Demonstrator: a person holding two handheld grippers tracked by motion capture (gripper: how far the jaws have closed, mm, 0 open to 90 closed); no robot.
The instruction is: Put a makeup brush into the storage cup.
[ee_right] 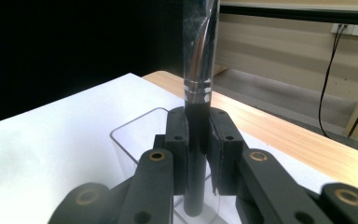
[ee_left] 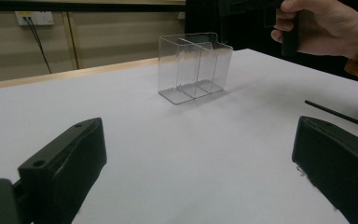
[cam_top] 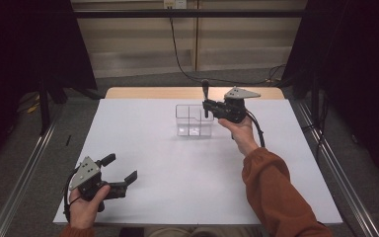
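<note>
Now | right gripper [ee_right: 196, 154]: jaws grip upright brush [ee_right: 198, 93] over clear organizer [cam_top: 194, 120] (seemingly unseated) | left gripper [cam_top: 122, 170]: jaws open.

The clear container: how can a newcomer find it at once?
Look at the white table, towards its far edge. The clear container stands there, just under the right gripper, which clamps an upright dark brush. It alone is transparent, with inner dividers.

White table [cam_top: 177, 168], wooden strip [cam_top: 153, 93] showing along its far edge. One clear plastic organizer [cam_top: 193, 120] with compartments stands upright on it, toward the far side, near the middle. The left gripper [cam_top: 121, 173] rests low at the near left corner.
</note>
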